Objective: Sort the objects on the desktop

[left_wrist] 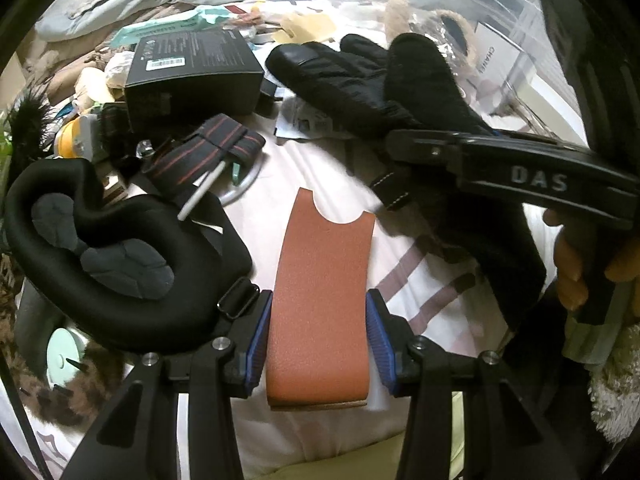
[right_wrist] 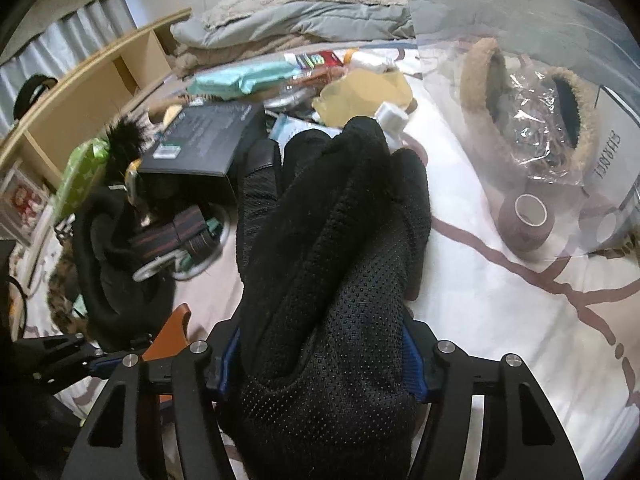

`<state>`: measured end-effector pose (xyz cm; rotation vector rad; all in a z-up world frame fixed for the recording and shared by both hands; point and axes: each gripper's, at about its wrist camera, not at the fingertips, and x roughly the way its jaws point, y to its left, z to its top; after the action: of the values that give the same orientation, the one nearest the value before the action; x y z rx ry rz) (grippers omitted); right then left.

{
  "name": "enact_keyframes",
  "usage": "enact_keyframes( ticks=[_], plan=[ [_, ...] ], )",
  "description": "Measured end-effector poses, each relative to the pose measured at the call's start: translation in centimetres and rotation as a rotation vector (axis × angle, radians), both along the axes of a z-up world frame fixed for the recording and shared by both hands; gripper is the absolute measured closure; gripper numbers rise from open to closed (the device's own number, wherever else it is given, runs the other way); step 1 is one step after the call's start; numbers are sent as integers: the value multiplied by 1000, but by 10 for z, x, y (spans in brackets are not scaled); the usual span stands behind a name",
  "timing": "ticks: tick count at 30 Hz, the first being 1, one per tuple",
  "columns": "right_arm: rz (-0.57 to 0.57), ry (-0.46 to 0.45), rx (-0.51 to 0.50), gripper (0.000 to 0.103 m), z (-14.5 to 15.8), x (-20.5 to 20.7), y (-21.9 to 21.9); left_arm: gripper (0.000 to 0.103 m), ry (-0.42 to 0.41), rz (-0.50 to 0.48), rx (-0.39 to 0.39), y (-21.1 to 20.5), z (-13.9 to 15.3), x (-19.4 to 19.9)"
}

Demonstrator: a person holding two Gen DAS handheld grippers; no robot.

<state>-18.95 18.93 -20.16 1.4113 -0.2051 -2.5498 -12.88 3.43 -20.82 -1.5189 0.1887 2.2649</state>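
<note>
My left gripper (left_wrist: pixel 319 330) is shut on a brown leather sleeve (left_wrist: pixel 324 280) with a notched far end, held above the white bed sheet (left_wrist: pixel 304 168). The sleeve's tip also shows in the right wrist view (right_wrist: pixel 174 334). My right gripper (right_wrist: pixel 322 364) is shut on a pair of black gloves (right_wrist: pixel 332 248), fingers pointing away. In the left wrist view the right gripper (left_wrist: pixel 516 174) holds the gloves (left_wrist: pixel 360 76) up at the right.
A black box (left_wrist: pixel 192 72), a striped strap bundle (left_wrist: pixel 208 152), a black padded headrest-like piece (left_wrist: pixel 104 252) and other clutter lie at the left. A clear plastic bin (right_wrist: pixel 560 120) with fur-trimmed items stands at the right, a tape roll (right_wrist: pixel 526 220) before it. Bedding is piled behind.
</note>
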Motion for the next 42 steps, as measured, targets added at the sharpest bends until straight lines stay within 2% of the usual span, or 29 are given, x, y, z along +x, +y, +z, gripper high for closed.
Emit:
enact_keyframes(
  ticks=[11,18,20,26,38,42],
  plan=[
    [24,98,-92,39,35,16,0,58,30,48,36,-8,12,-10],
    [37,175,-127,39,63,26,4,58,86,55,73,-10,38,-7],
    [32,198,-141,39,74,29,8,58,103,58,75,6,40,-11],
    [23,255,-174,39,100,39,22,58,144,64,83,12,65,-8],
    [19,311,-228,39,147,56,77,58,227,34,160,50,120,-9],
    [6,365,-183,39,165,65,89,58,265,13,183,71,140,-11]
  ],
)
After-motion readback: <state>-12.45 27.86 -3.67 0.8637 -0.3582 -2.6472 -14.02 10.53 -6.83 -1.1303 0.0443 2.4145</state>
